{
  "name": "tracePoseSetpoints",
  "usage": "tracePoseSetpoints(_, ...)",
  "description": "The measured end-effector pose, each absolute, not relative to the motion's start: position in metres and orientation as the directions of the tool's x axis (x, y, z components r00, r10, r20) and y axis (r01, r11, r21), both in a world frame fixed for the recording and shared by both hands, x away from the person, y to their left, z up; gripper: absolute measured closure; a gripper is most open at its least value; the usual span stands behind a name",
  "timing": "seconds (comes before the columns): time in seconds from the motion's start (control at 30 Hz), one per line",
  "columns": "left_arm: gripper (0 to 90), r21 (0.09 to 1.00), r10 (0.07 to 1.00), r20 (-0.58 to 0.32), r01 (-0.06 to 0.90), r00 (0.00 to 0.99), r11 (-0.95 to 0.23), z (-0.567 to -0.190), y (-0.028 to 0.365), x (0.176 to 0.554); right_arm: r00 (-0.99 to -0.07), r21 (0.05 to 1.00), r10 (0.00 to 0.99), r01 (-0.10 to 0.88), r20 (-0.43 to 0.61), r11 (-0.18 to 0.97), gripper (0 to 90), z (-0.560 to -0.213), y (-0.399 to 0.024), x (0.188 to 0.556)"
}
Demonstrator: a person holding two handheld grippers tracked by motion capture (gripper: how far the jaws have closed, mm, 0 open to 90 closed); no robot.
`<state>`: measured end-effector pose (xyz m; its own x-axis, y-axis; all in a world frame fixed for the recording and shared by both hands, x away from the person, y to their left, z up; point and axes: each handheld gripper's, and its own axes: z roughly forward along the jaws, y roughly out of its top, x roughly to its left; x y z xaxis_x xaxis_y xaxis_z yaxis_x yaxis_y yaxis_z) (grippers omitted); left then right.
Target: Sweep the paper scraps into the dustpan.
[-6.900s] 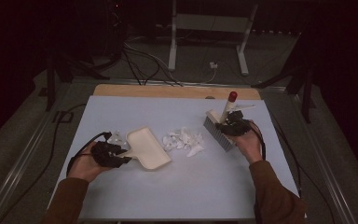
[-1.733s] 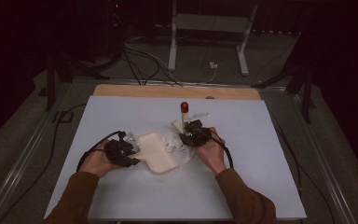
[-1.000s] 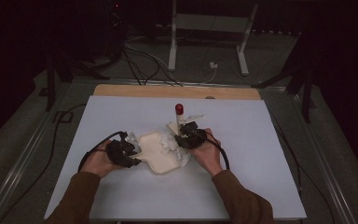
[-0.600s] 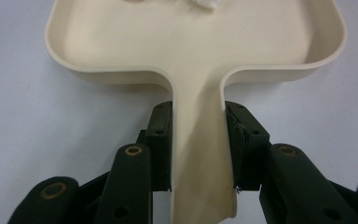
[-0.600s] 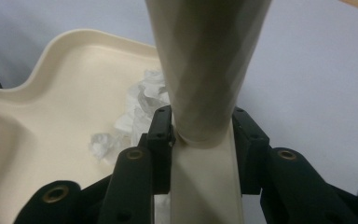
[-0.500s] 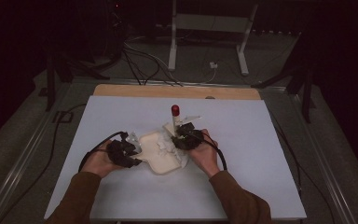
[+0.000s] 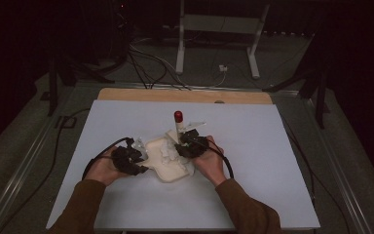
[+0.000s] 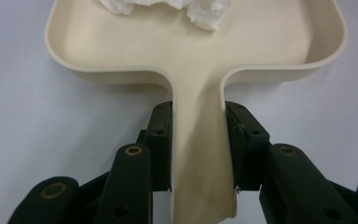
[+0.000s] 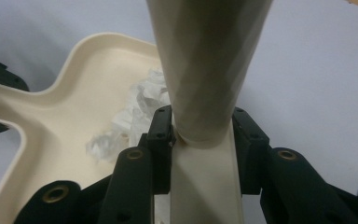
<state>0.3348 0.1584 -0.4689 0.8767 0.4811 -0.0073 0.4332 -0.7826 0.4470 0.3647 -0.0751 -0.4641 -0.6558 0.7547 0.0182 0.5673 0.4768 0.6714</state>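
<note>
A cream dustpan [image 7: 161, 167] lies flat on the pale table [image 7: 282, 165]. My left gripper [image 7: 135, 157] is shut on its handle [image 8: 198, 158], one jaw on each side. Crumpled white paper scraps [image 7: 167, 150] lie inside the pan [image 8: 191, 51], at its far end [image 8: 205, 11]. My right gripper [image 7: 189, 146] is shut on a cream brush whose red-tipped handle [image 7: 178, 118] stands upright. The brush head sits at the pan's right rim, over the scraps. In the right gripper view, the brush handle [image 9: 205, 60] rises between the jaws [image 9: 203, 135], with pan [image 9: 60, 121] and scraps [image 9: 130, 116] to the left.
A wooden strip [image 7: 185, 95] runs along the table's far edge. Beyond it stand metal stand legs [image 7: 214, 34] and floor cables [image 7: 146, 58]. A black cable [image 7: 95, 158] loops from my left gripper across the table's left side.
My right gripper has carried the brush leftward from the table's right side to the dustpan, pushing the paper scraps into it. The left gripper has kept hold of the pan handle.
</note>
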Motion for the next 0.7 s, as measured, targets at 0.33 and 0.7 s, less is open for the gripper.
tracePoseSetpoints(0.33, 66.5, 0.448, 0.482, -0.006, 0.434, 0.876, -0.782, -0.469, 0.158, 0.335, -0.674, 0.676, 0.739, 0.556, 0.026, 0.484, 65.5, -0.463, -0.069, 0.360)
tracePoseSetpoints(0.7, 66.5, 0.445, 0.479, -0.005, 0.432, 0.878, -0.785, -0.469, 0.158, 0.335, -0.695, 0.680, 0.718, 0.545, 0.039, 0.491, 65.6, -0.462, -0.058, 0.355)
